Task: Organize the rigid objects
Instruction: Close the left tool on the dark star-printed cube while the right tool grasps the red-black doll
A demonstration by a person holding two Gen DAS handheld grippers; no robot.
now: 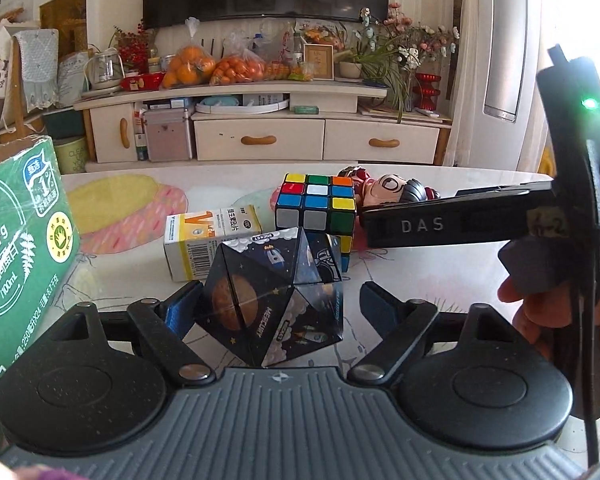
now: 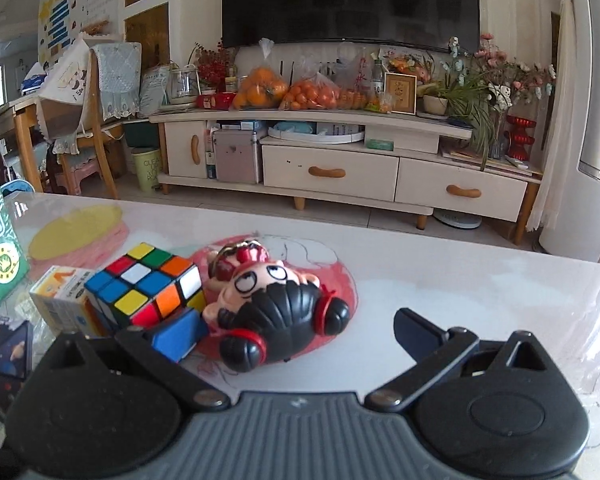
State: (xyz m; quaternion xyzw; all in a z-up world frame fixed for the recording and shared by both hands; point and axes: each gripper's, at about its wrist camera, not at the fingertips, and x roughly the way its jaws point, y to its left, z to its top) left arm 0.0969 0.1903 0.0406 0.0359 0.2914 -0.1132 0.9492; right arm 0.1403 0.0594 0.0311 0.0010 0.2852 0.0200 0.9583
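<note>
A black space-print folding cube [image 1: 272, 304] stands tilted on the table between the fingers of my left gripper [image 1: 280, 292]. The left finger [image 1: 184, 308] is against it and the right one stands a little apart, so the gripper is open. Behind it lie a yellow-and-white vitamin box [image 1: 204, 240], a Rubik's cube [image 1: 316, 204] and a cartoon figurine [image 1: 388, 188]. My right gripper [image 2: 296, 320] is wide open around the figurine's black-haired head [image 2: 276, 312], and its left finger lies beside the Rubik's cube [image 2: 148, 284]. Its black body [image 1: 440, 224] shows in the left wrist view.
A big green milk carton case [image 1: 20, 248] stands at the table's left edge [image 2: 0, 256]. The white table [image 2: 460, 288] has printed pictures under its surface. A hand [image 1: 540, 320] holds the right gripper. A TV cabinet [image 2: 340, 168] stands beyond the table.
</note>
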